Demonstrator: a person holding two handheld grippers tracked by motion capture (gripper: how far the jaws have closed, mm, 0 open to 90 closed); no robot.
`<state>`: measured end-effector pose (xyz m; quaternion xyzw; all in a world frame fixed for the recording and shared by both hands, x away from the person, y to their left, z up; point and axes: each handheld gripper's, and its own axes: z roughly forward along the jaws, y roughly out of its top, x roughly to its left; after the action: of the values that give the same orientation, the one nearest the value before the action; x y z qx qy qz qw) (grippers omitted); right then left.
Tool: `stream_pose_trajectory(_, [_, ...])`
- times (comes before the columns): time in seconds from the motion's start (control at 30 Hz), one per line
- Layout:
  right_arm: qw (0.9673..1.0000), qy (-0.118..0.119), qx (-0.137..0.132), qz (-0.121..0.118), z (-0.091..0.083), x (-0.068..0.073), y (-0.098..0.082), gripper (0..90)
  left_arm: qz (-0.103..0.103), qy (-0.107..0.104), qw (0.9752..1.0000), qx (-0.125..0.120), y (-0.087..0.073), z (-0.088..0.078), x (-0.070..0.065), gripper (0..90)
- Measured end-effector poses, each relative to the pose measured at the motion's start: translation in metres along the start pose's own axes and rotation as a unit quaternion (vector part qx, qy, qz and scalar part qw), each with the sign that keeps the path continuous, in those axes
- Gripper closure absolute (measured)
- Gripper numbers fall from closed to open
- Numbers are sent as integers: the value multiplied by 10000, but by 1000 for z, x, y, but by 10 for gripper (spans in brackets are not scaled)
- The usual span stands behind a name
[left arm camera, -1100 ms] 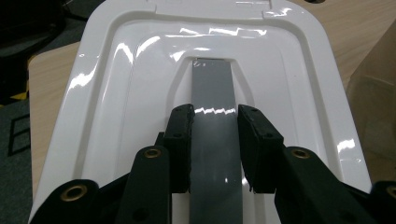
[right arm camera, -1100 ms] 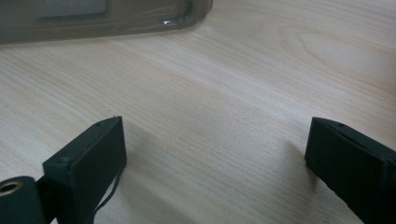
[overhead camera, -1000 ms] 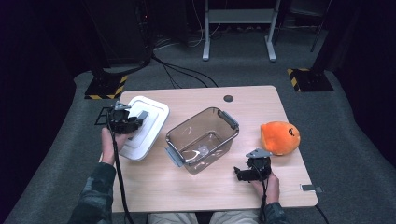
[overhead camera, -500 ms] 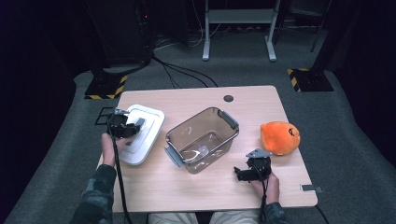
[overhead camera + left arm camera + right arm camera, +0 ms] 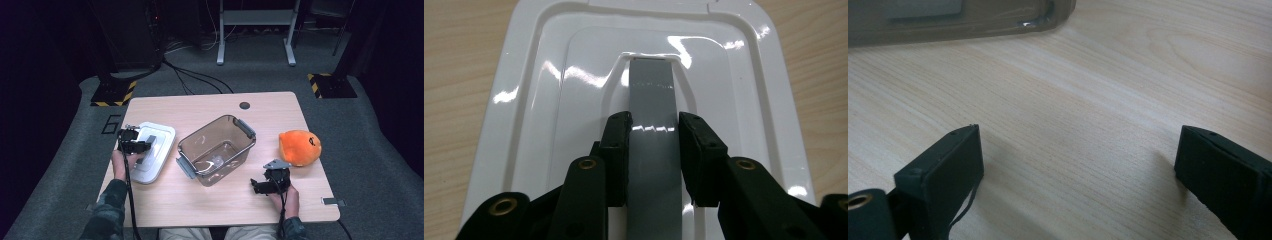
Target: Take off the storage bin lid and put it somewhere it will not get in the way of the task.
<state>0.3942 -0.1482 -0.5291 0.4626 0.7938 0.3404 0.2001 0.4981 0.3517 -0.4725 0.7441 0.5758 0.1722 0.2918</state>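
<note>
A glossy white lid [image 5: 159,150] lies on the left side of the wooden table [image 5: 215,106]. My left gripper [image 5: 146,146] is over it, shut on the grey handle strip [image 5: 651,95] in the middle of the lid [image 5: 544,110]. In the left gripper view the left gripper [image 5: 654,127] has one black jaw pressed on each side of the strip. Near the front right of the table my right gripper [image 5: 256,186] rests low, pointing left. Its jaws stand wide open in the right gripper view, and only bare wood lies within the right gripper [image 5: 1078,150].
A clear smoky container [image 5: 200,133] with grey end handles stands at the table's middle, and its corner [image 5: 973,17] shows ahead of the right jaws. An orange plush toy [image 5: 300,146] sits at the right edge. A round cable hole [image 5: 244,105] marks the far side.
My left hand has come down and toward the near left with the lid, which now sits lower on the table. The right hand has kept still.
</note>
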Motion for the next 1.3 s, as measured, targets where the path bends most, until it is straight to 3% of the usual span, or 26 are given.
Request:
stream_pose_trajectory(0.1, [10000, 0, -1, 2, 0, 0, 0, 47, -137, -79, 9999, 49, -4, 6, 3, 664])
stream_pose_trajectory(0.3, [10000, -1, 1, 1, 0, 0, 0, 47, -162, -88, 9998, 111, -10, 16, 3, 663])
stream_pose_trajectory(1.07, [10000, -1, -1, -17, 0, 0, 0, 49, -38, -49, 10000, 75, 3, 33, 6, 656])
stream_pose_trajectory(1.13, [10000, 4, 5, -30, 0, 0, 0, 51, -131, -77, 9999, 6, 3, 29, 5, 532])
stream_pose_trajectory(1.23, [10000, 7, -1, -30, 0, 0, 0, 52, -113, 26, 9999, -104, 1, 22, 2, 316])
stream_pose_trajectory(1.3, [10000, 8, 1, -30, 0, 0, 0, 52, -98, -25, 9997, -233, 0, 13, -1, 236])
